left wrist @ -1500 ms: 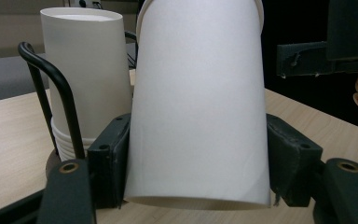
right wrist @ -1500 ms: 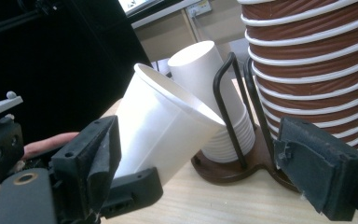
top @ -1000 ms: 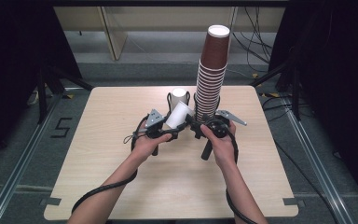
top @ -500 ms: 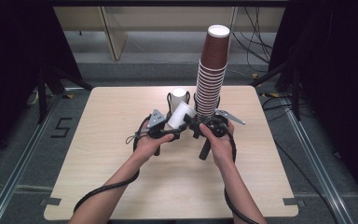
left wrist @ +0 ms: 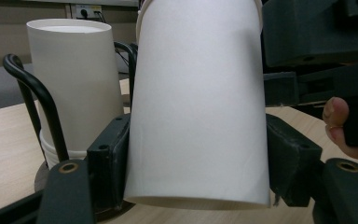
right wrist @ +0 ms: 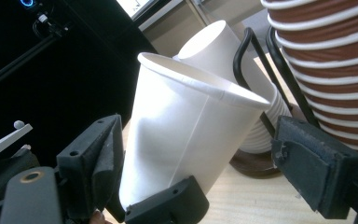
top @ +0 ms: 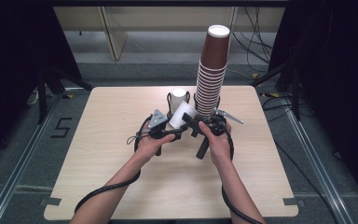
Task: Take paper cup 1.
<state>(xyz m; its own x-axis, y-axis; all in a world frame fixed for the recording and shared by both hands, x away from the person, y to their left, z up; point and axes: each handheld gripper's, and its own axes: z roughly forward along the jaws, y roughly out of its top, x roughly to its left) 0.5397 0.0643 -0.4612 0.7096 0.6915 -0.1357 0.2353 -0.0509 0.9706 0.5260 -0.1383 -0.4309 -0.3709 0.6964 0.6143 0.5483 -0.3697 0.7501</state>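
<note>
A white paper cup [top: 182,115] hangs tilted over the table's middle, with my left gripper [top: 179,125] shut on its lower body. In the left gripper view both pads press the cup [left wrist: 196,102] from either side. My right gripper [top: 194,127] reaches in from the right. In its own view the cup [right wrist: 186,135] stands between its jaws, and the right pad [right wrist: 314,163] is still clear of the cup wall. The right gripper [right wrist: 205,163] is open, and its jaws have just been closing around the cup.
A tall stack of brown cups [top: 212,74] stands in a black wire holder [top: 169,100] just behind the grippers. A shorter white stack [top: 179,97] sits beside it to the left. The wooden table [top: 121,163] has free room in front and at both sides.
My right gripper has edged slightly left toward the held cup. The left gripper and its cup have stayed where they were.
</note>
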